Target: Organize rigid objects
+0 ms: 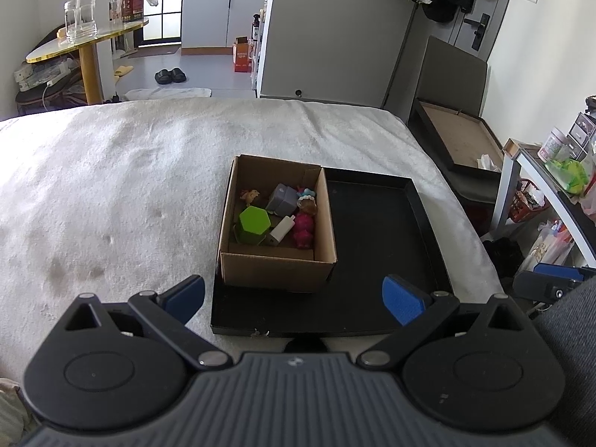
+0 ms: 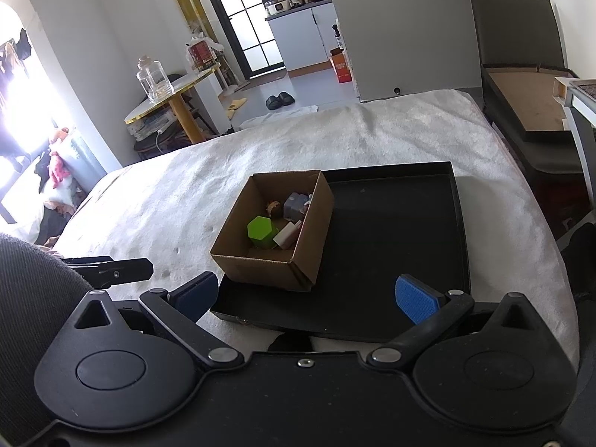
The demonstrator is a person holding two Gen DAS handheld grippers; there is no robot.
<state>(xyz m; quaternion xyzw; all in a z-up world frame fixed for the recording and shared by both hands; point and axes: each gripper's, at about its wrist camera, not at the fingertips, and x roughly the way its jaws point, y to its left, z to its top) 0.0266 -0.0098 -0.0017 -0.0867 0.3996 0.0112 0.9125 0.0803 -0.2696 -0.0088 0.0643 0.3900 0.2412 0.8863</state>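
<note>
Behind the cardboard box wall, right view hides pink figurine.

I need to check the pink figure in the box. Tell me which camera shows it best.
The left wrist view: it looks down into the cardboard box, so the pink figure shows nearly whole beside the white bottle. In the right wrist view the box's right wall hides it completely.

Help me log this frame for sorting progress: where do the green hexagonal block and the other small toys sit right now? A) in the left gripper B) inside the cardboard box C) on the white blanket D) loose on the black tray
B: the green hexagonal block and the other toys lie inside the cardboard box, which stands on the black tray; both grippers are open and hold nothing.
</note>
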